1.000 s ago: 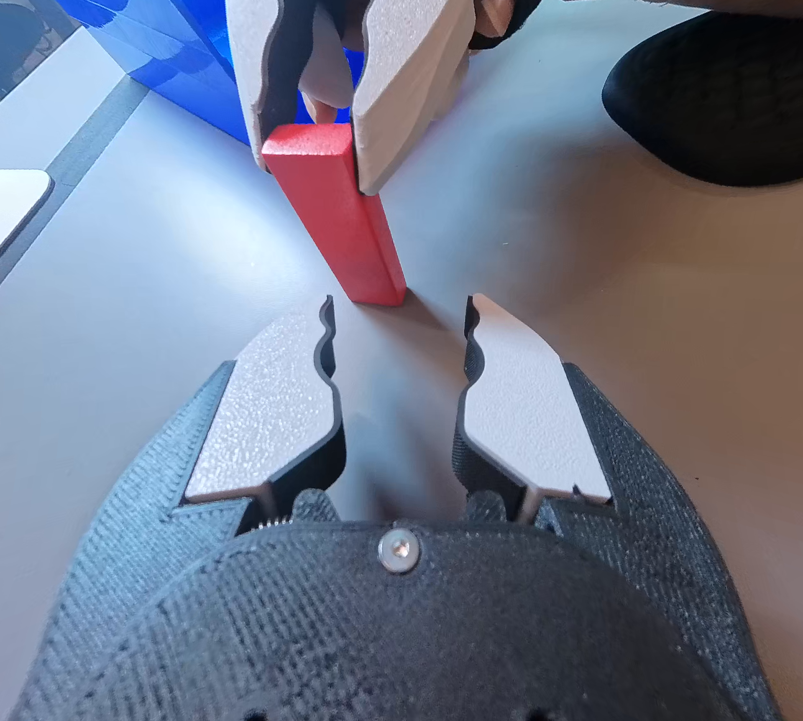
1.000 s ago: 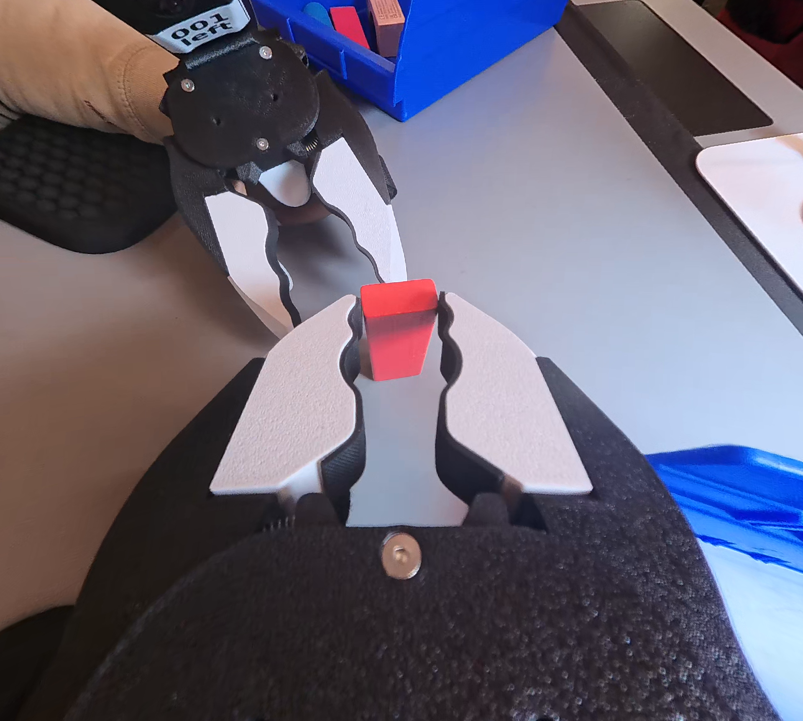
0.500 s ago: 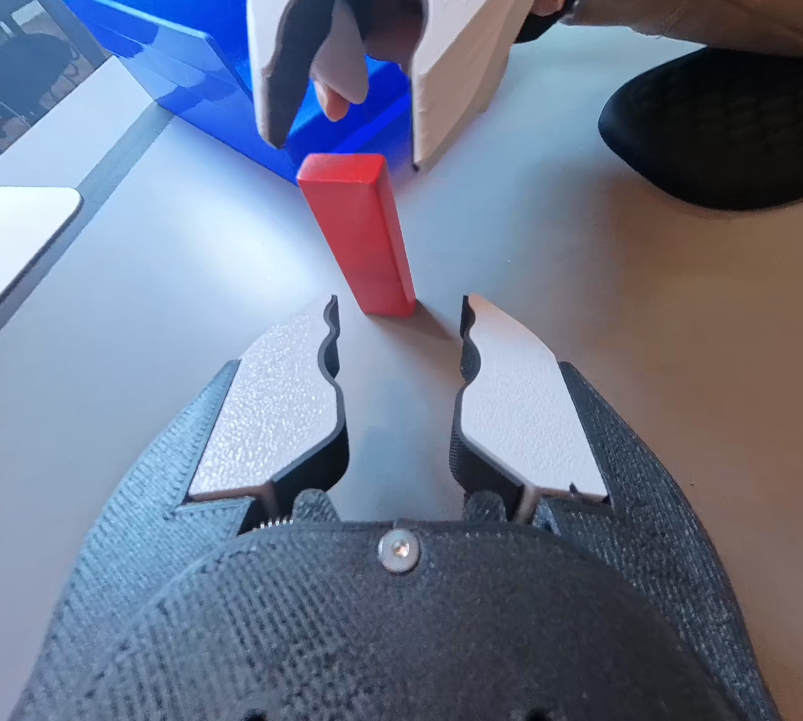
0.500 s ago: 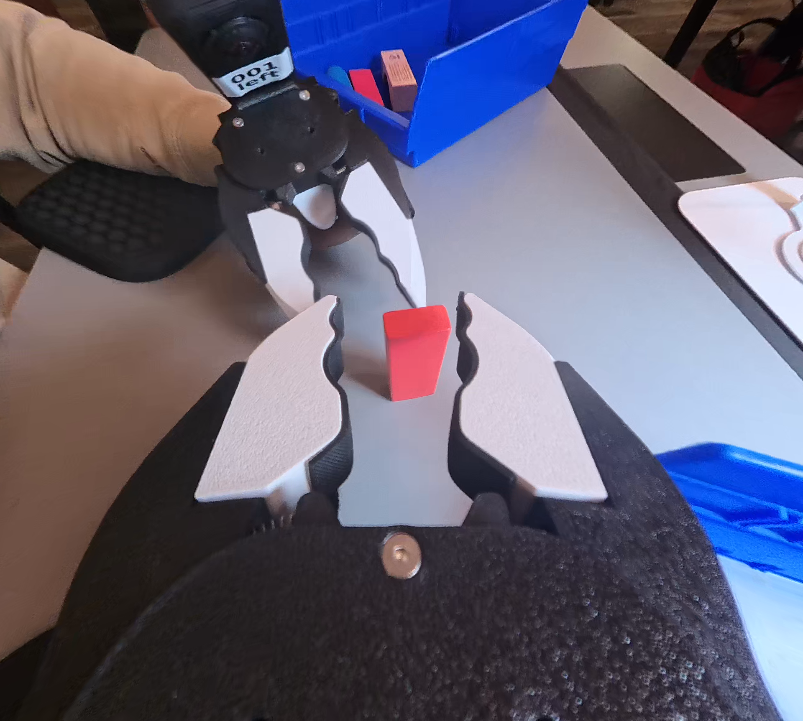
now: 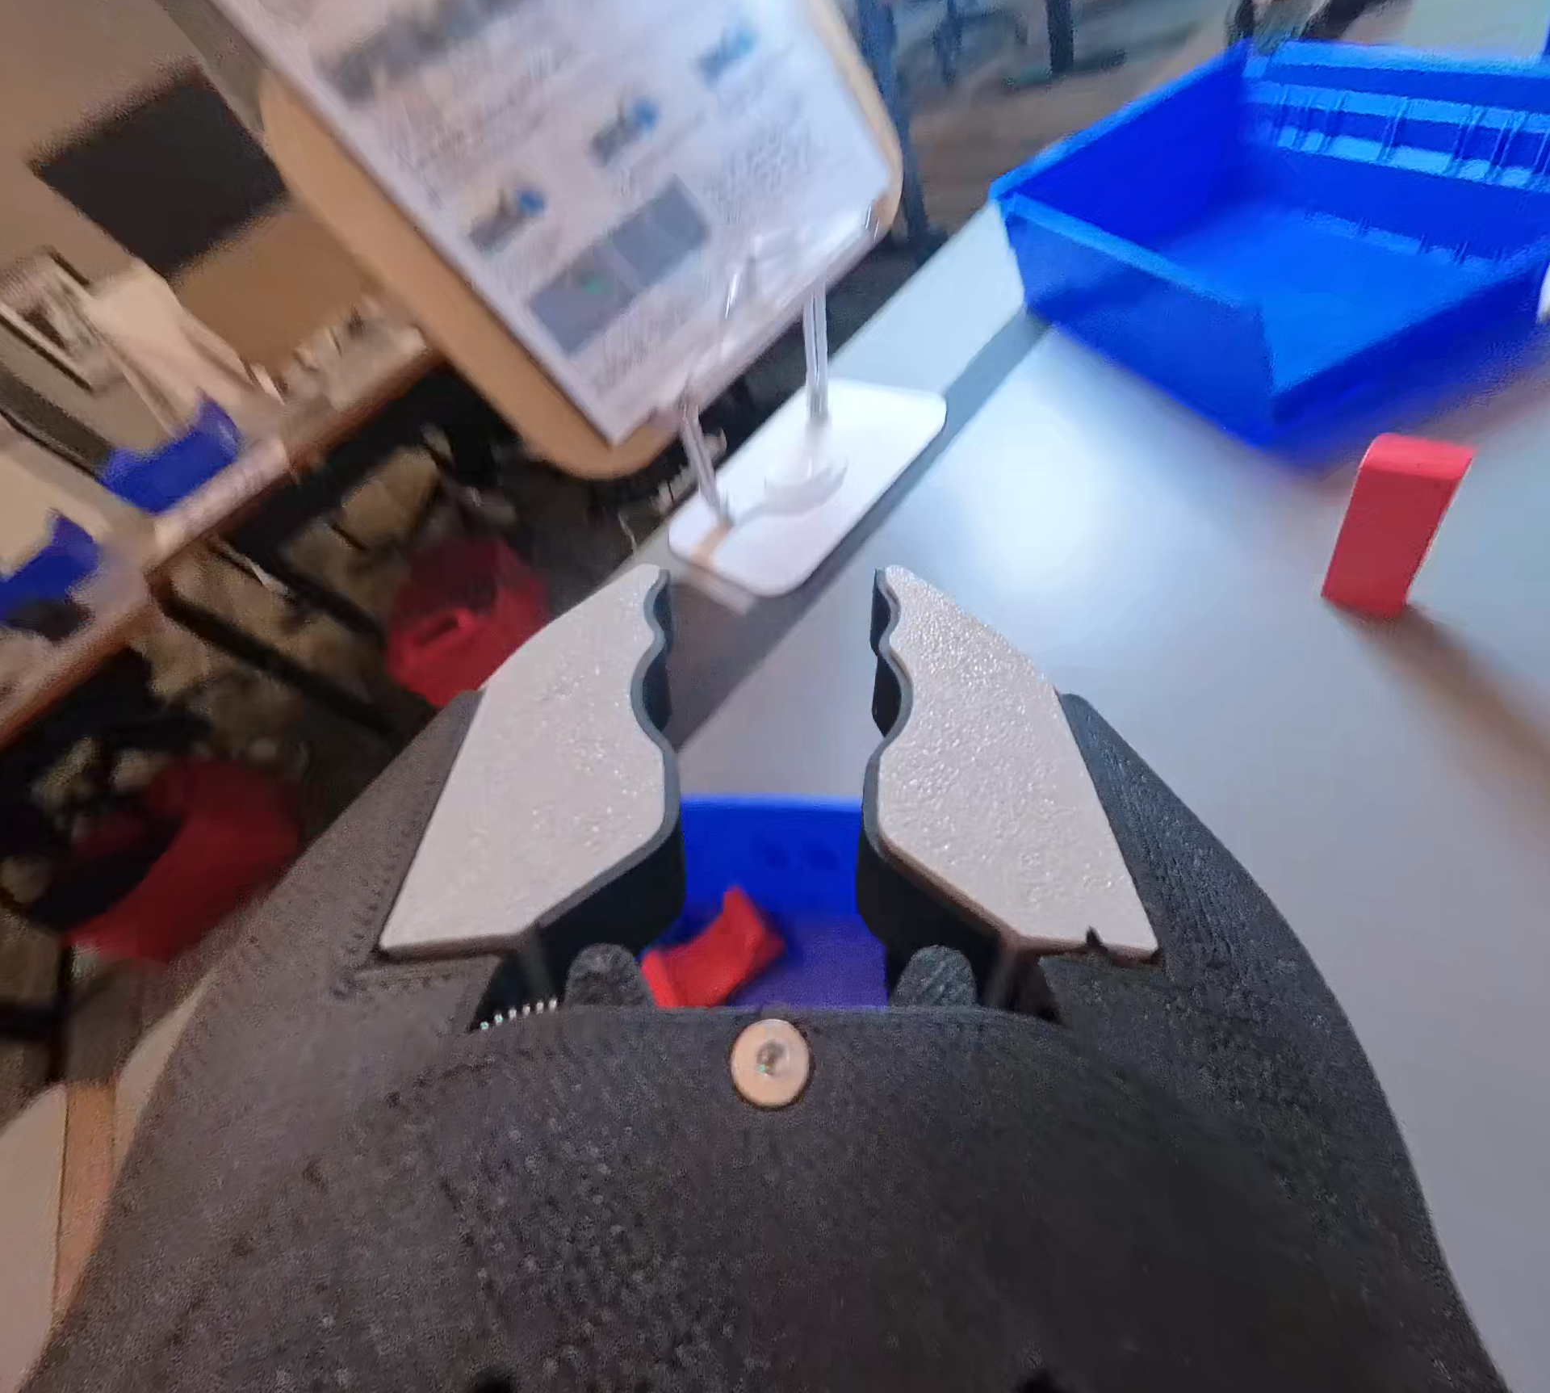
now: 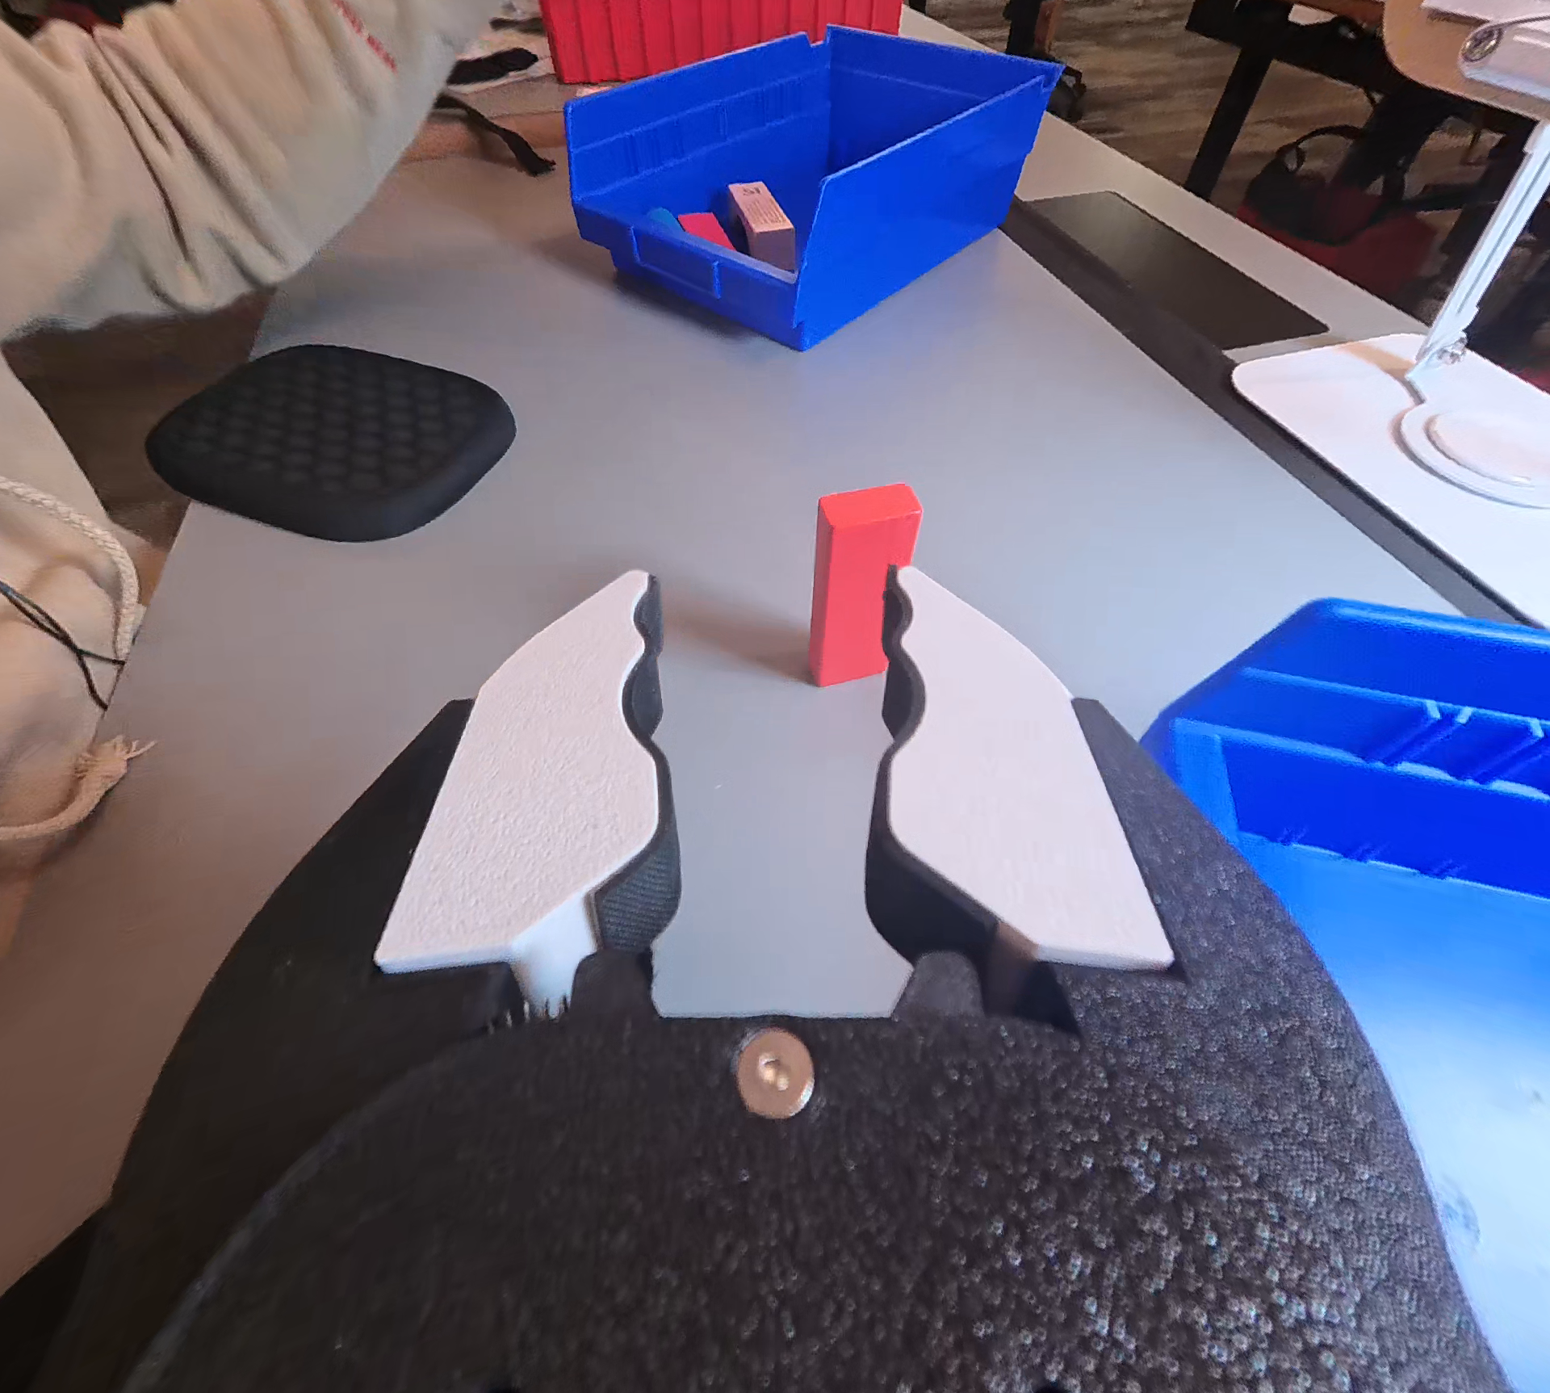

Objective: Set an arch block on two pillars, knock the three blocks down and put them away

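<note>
Holding nothing, your left gripper (image 5: 770,619) has its jaws parted, and they touch nothing. Through the gap near their base in the left wrist view you can see a blue bin (image 5: 767,832) below, with a red block (image 5: 713,954) lying inside it; its exact shape is hard to tell. Off to the right in that view, the red pillar (image 5: 1392,522) stands upright on the grey table (image 5: 1174,681), close in front of another blue bin (image 5: 1308,337).

Your right gripper (image 6: 770,623) is likewise spread wide and empty above the table. In the right wrist view the red pillar (image 6: 860,581) stands just beyond the tip of the right-hand finger (image 6: 998,765), partly hidden behind it; you cannot tell whether they touch. Farther back sits a blue bin (image 6: 906,245) holding a few blocks (image 6: 755,228), and to the right a divided blue bin (image 6: 1375,757) lies near the gripper body.
</note>
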Available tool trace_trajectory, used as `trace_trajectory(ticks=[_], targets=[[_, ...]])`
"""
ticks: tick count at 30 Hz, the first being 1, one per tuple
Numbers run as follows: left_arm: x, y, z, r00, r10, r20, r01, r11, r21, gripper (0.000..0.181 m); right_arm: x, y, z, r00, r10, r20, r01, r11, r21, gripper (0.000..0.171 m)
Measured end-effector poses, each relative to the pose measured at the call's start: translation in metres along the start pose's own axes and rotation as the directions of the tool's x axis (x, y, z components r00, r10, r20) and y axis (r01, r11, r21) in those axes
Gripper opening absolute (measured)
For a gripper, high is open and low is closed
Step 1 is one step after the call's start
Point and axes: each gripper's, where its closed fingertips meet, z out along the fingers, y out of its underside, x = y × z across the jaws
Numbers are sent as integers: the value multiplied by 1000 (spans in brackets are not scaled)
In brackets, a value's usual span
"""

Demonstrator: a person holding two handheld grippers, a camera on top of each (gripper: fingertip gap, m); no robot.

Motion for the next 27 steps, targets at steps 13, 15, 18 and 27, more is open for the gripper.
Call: trace_trajectory(ticks=[13, 15, 18, 27], targets=[[7, 242, -67, 828, -66, -558, -500, 365, -785, 23, -7, 12, -2, 1000, 19, 17, -18, 1000, -24, 48], [11, 256, -69, 805, -80, -588, -548, 282, -788, 24, -8, 14, -2, 1000, 15, 14, -14, 999, -30, 48], [16, 262, -69, 786, -114, -608, -576, 223, -786, 25, -7, 15, -3, 1000, 25, 15, -25, 999, -27, 48], [22, 265, -77, 784, -244, -570, -544, 171, -822, 48, -6, 21, -5, 999, 39, 17, -38, 998, -40, 48]])
